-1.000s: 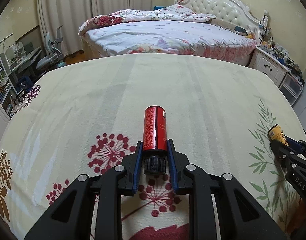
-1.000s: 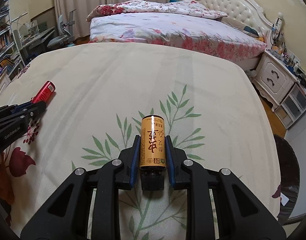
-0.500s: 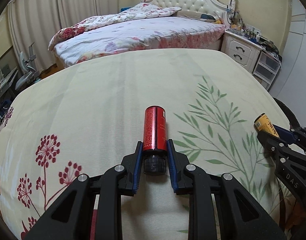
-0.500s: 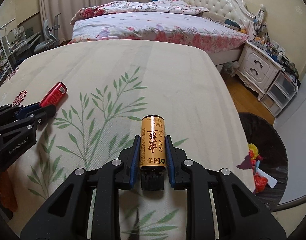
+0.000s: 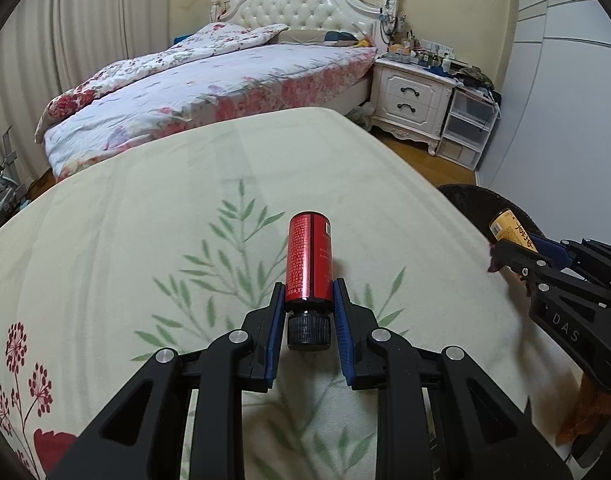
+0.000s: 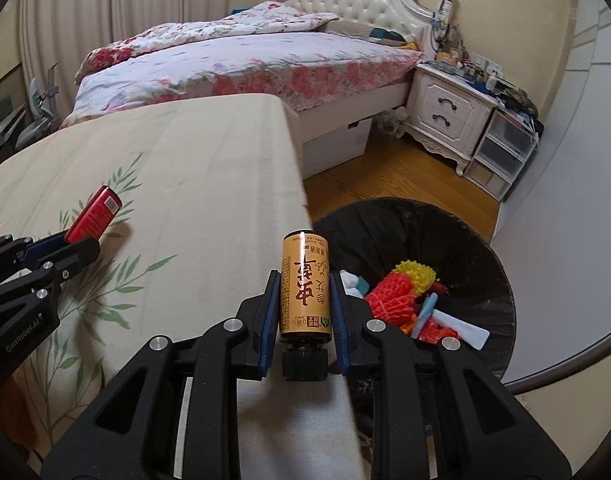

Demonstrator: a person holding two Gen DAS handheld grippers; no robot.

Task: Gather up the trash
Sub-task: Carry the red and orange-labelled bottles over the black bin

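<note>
Two handheld grippers over a cream bedspread [image 5: 153, 208] w/ leaf & flower print, bedroom behind. Left gripper [image 5: 308, 300] has its fingers closed down onto a small red bottle [image 5: 308, 258], clamped near the black cap end, body sticking out forward, held above the spread, approx mid-bed. Right gripper [image 6: 305, 300] has its fingers closed the same way on an orange bottle [image 6: 304, 286] w/ dark lettering, also held cap-end back. In the right wrist view that orange bottle hangs just at the edge of the bed, w/ a black-lined trash bin [image 6: 477, 240] on the wood floor beside the bed, just beyond & to the right; bin already holds red & yellow foam netting [image 6: 401, 292] and other scraps. Left view shows the bin only as a dark rim [image 5: 471, 200] past the bed's right edge, well apart from the red bottle. Step in hand, as judged: carry phase, both items picked up, not yet dropped. Next prob calls for right gripper to move on over the bin mouth, then open; left one has farther to travel across the bed and needs room, so the two shouldn't crowd the bin at once.
</note>
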